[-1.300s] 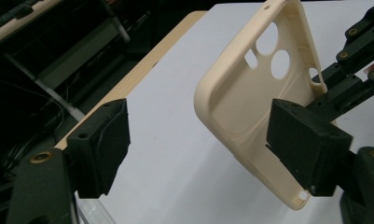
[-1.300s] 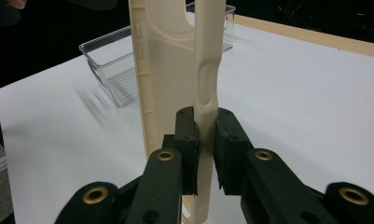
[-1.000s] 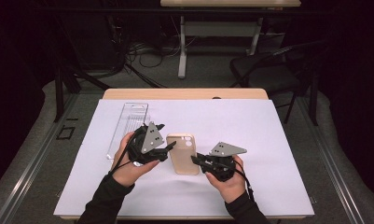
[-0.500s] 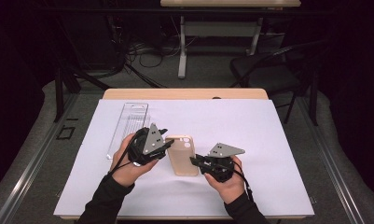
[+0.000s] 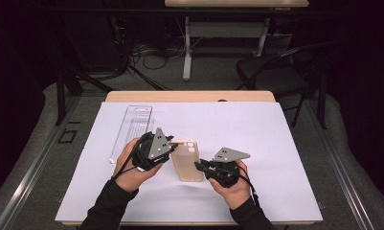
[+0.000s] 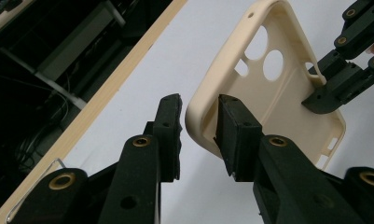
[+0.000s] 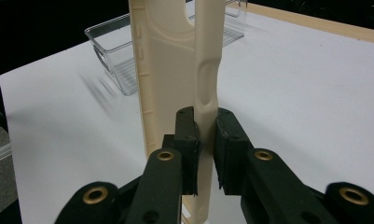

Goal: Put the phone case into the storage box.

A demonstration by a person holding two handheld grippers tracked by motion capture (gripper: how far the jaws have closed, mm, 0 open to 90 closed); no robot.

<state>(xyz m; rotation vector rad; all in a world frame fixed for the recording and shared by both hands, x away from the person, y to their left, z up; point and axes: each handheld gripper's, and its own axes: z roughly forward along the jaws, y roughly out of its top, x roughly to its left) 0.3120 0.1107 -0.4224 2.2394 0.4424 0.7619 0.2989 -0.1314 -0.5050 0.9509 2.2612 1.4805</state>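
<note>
right now the cream phone case [image 5: 186, 160] sits over the middle of the white-covered desk [image 5: 285, 143], between the two hands, its hollow inside and camera holes facing up. in the right gripper view its side wall [image 7: 205, 93] runs between the fingers [image 7: 187, 140] of the right gripper [image 5: 205, 167], which are pressed together on that wall. the right hand [image 5: 230, 184] comes in from the near edge, wrist low, gripper pointing left toward the case's right edge, grey plate on top.

the left gripper [image 6: 198, 123] points right at the case's left side near its upper corner; its fingers [image 6: 233, 133] stand apart, one inside the case's rim, the other outside it with a small gap to the rim, so they straddle the wall without squeezing it. the left hand [image 5: 132, 165] wraps the gripper from below and left, forearm in a dark sleeve angled in from the near edge.

well to the left, near the far side of the desk, lies a clear plastic tray [image 5: 132, 129].
</note>
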